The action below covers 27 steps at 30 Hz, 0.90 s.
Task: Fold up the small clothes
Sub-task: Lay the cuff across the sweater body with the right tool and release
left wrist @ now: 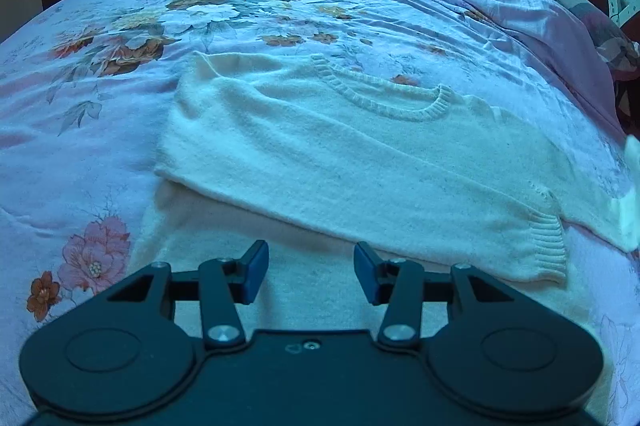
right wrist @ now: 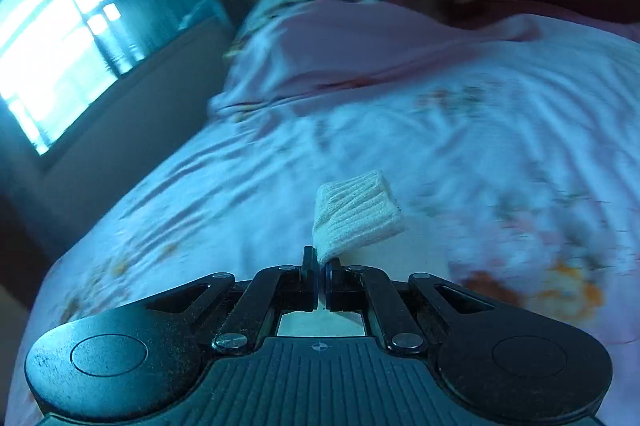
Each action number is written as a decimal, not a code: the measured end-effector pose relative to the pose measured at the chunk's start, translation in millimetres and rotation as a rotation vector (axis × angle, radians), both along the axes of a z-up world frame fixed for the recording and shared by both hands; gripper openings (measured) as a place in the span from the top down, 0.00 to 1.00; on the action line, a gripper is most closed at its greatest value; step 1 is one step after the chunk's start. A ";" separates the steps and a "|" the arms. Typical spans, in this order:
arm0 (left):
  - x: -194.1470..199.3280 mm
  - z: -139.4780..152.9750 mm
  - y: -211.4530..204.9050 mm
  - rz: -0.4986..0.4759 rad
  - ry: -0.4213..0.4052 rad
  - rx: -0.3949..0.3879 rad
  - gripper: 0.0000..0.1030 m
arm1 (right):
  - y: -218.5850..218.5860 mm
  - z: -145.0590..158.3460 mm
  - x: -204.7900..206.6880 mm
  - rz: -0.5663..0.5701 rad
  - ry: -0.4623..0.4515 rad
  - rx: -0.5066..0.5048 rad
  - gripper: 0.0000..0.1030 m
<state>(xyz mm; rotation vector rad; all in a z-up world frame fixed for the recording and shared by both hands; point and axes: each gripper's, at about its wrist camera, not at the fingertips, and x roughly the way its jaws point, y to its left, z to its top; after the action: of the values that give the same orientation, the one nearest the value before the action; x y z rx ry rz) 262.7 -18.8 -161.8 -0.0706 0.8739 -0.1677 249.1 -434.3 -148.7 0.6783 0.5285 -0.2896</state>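
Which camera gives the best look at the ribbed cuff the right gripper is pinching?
The right wrist view: the ribbed cuff sticks up sharp and close from the shut right gripper. The left wrist view shows only a pale sliver of it at its right edge.

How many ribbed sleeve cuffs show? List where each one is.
2. One cuff lies flat across the white sweater, near its front edge. The other cuff is pinched in the right claw, raised above the bedsheet.

Left gripper (left wrist: 311, 273) jaws apart, nothing between; right gripper (right wrist: 321, 266) clamped tight on cuff (right wrist: 356, 216).
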 end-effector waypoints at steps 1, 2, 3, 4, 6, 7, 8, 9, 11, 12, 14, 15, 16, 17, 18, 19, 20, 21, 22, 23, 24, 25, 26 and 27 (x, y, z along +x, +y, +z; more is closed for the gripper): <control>-1.3 2.5 4.8 0.006 -0.005 -0.003 0.57 | 27.6 7.8 11.2 0.066 -0.030 -0.008 0.98; -2.9 4.4 10.2 0.013 -0.008 -0.008 0.57 | 57.1 14.4 21.6 0.137 -0.056 -0.013 0.98; -4.3 6.2 16.3 0.020 -0.010 -0.012 0.57 | 90.5 19.5 31.4 0.219 -0.080 -0.018 0.98; -5.6 7.4 22.3 0.028 -0.012 -0.014 0.57 | 123.1 21.7 38.1 0.302 -0.093 -0.018 0.98; -7.7 9.7 38.1 0.054 -0.016 -0.019 0.57 | 181.3 17.1 42.9 0.463 -0.098 0.011 0.98; -7.9 10.0 45.7 0.067 -0.015 -0.025 0.57 | 204.9 10.9 42.2 0.537 -0.088 0.033 0.97; -8.2 9.7 53.7 0.080 -0.012 -0.035 0.57 | 229.5 2.2 39.1 0.633 -0.065 0.049 0.97; -8.3 9.1 61.4 0.093 -0.009 -0.048 0.57 | 249.7 -7.9 35.4 0.704 -0.032 0.047 0.97; -6.4 7.0 76.1 0.113 0.008 -0.095 0.57 | 277.8 -30.8 30.2 0.822 0.051 0.049 0.97; -5.7 5.8 80.6 0.115 0.021 -0.124 0.57 | 287.2 -44.4 25.1 0.858 0.102 0.052 0.97; -4.4 3.4 88.8 0.109 0.049 -0.212 0.57 | 287.4 -57.6 17.1 0.871 0.135 0.075 0.91; -3.8 1.9 89.8 0.097 0.063 -0.256 0.57 | 283.5 -59.0 11.9 0.875 0.122 0.094 0.89; -2.5 0.1 88.9 0.081 0.081 -0.297 0.55 | 277.7 -57.9 8.3 0.872 0.108 0.098 0.83; -0.7 -2.4 86.8 0.066 0.100 -0.331 0.55 | 272.8 -55.2 3.8 0.855 0.099 0.073 0.74; 1.4 -5.3 83.5 0.054 0.122 -0.364 0.55 | 267.0 -52.1 0.7 0.835 0.089 0.047 0.68; 1.8 -8.1 81.3 0.053 0.137 -0.403 0.55 | 261.7 -50.7 -1.6 0.818 0.081 0.030 0.59; 1.9 -9.9 80.4 0.057 0.144 -0.443 0.54 | 256.7 -49.8 -3.3 0.804 0.080 0.019 0.57; 1.9 -11.2 79.5 0.060 0.148 -0.471 0.53 | 251.5 -46.9 -6.2 0.790 0.081 0.009 0.57; 2.0 -12.7 77.6 0.066 0.150 -0.477 0.52 | 246.4 -45.3 -8.9 0.777 0.080 0.001 0.57; 3.3 -14.7 74.9 0.072 0.151 -0.466 0.52 | 241.3 -45.5 -11.7 0.759 0.081 -0.007 0.57; 5.2 -16.6 72.9 0.076 0.154 -0.458 0.52 | 237.4 -45.1 -12.8 0.745 0.085 -0.009 0.57; 7.6 -18.1 72.4 0.084 0.158 -0.465 0.52 | 233.6 -45.5 -14.3 0.733 0.088 -0.003 0.57; 7.6 -18.1 72.9 0.089 0.150 -0.483 0.56 | 230.0 -47.0 -14.7 0.721 0.091 0.005 0.57; 7.6 -17.7 72.0 0.090 0.137 -0.488 0.58 | 224.8 -46.0 -18.5 0.705 0.092 0.016 0.57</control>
<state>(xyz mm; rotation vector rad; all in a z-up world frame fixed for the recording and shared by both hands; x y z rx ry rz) 270.3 53.3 -179.5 -0.5818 0.9489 -0.2915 230.5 -209.5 -194.7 0.4584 0.8216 0.3472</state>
